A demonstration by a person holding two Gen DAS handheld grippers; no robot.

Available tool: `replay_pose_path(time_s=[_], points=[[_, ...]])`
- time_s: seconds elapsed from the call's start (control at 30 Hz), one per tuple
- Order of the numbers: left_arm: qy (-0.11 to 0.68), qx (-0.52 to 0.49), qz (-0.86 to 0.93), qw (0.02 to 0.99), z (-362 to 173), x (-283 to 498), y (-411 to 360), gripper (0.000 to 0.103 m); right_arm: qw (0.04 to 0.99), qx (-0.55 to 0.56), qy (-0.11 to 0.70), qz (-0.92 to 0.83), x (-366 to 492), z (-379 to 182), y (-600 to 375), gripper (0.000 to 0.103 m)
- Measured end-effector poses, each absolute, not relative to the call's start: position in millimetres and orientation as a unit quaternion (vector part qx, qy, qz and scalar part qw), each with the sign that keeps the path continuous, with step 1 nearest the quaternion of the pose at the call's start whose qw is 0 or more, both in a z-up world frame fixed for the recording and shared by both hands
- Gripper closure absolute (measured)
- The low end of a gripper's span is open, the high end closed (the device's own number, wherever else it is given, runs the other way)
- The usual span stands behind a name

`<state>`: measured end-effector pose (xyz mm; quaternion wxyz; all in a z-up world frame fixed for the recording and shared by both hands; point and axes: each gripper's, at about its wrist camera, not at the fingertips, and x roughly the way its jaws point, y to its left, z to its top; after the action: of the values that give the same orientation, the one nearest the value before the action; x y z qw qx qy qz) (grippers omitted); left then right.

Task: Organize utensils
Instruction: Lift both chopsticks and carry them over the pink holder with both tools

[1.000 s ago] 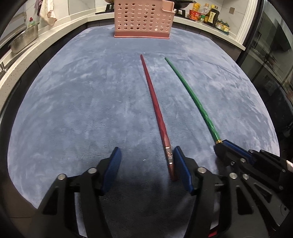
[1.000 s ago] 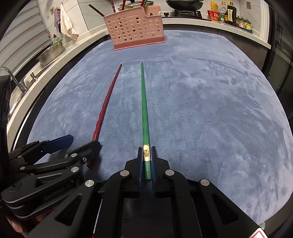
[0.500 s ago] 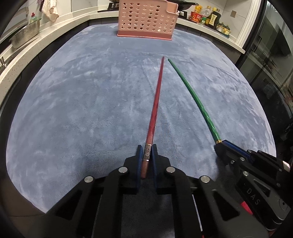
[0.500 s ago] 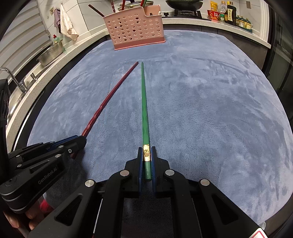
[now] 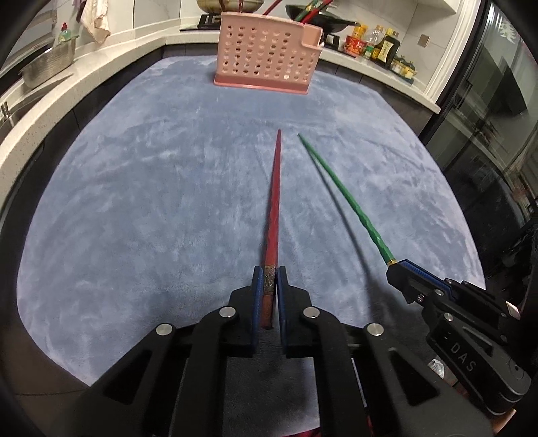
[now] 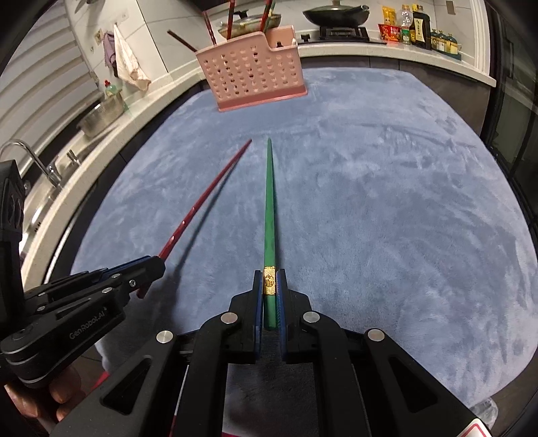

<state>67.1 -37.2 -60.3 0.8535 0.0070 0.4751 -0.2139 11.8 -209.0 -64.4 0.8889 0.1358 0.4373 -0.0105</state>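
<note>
My left gripper is shut on the thick end of a red chopstick, which is lifted off the blue-grey mat and points toward a pink perforated utensil holder. In the right wrist view my right gripper is shut on the gold-banded end of a green chopstick, also raised and aimed at the pink utensil holder. The left gripper with the red chopstick shows at the left there. The right gripper and green chopstick show at the right of the left wrist view.
Several red and green chopsticks stand in the holder. A white counter runs around the mat, with a steel basin and a tap on the left. A wok and bottles line the back. A dark glass door is at the right.
My left gripper closed on the red chopstick and lifted it off the mat, swinging its tip toward the green one. The right gripper kept its hold and raised the green chopstick.
</note>
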Motion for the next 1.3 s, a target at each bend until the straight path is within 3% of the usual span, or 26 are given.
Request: replay_pose_path(time_s=[1.3], points=[[0.312,-0.018,-0.198,0.929,103.8,122.9,-18.1,0.096,0.948,0.175,0.268,-0.003,35.2,97.1,-258.6,0.095]])
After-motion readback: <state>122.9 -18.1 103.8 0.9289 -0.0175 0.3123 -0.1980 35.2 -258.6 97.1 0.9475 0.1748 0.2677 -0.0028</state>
